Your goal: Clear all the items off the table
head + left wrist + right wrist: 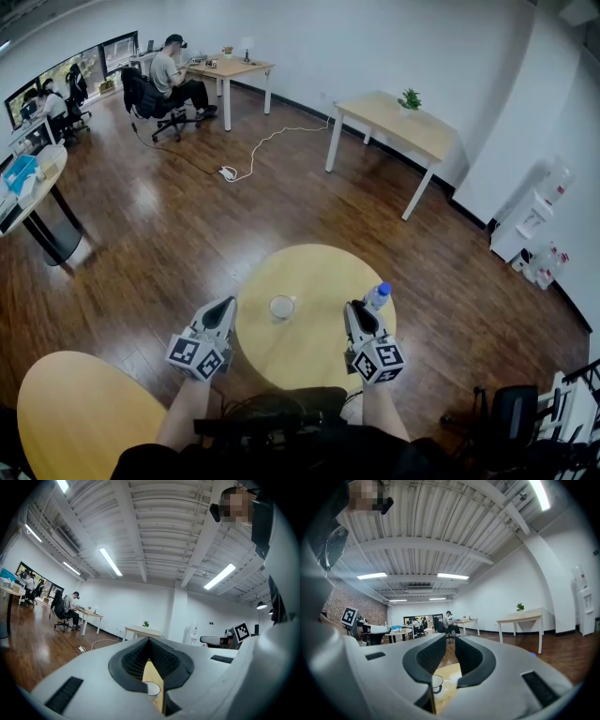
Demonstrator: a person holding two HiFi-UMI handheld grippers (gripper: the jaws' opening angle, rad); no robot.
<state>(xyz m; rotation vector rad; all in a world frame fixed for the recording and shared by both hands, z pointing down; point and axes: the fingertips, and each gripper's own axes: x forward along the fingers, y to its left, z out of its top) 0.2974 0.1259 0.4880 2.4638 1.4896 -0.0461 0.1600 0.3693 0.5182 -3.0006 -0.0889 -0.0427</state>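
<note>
Two items stand on the round table: a glass cup near its centre and a plastic water bottle at its right edge, so the clearing looks unfinished. The left gripper, jaws closed on nothing, hovers at the table's left edge. The right gripper, jaws narrowly parted and empty, hangs over the table's near right, the bottle just beside it. Either pick would likely need wider jaws.
</note>
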